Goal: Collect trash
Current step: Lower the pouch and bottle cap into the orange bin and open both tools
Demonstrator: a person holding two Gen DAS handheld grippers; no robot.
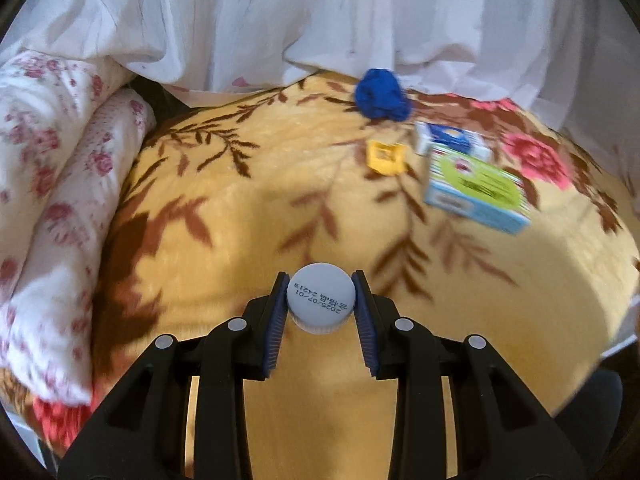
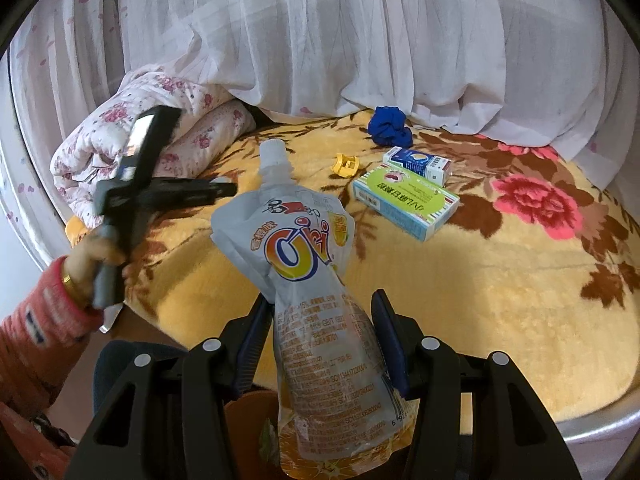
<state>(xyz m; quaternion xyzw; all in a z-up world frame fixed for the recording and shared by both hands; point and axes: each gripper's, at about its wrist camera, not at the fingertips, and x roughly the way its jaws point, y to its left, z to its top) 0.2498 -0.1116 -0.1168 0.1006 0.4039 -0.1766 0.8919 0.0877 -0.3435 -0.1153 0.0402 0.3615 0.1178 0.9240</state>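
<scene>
My left gripper is shut on a white bottle cap with a printed date, held above the yellow floral blanket. My right gripper is shut on a silver juice pouch with an open spout, held upright. On the blanket farther off lie a green-and-blue box, a blue-and-white box, a small yellow piece and a crumpled blue cloth. The left gripper's body also shows in the right wrist view, held by a hand.
A folded floral quilt lies at the left of the bed. White curtains hang along the back. An orange container sits below the pouch at the bed's near edge.
</scene>
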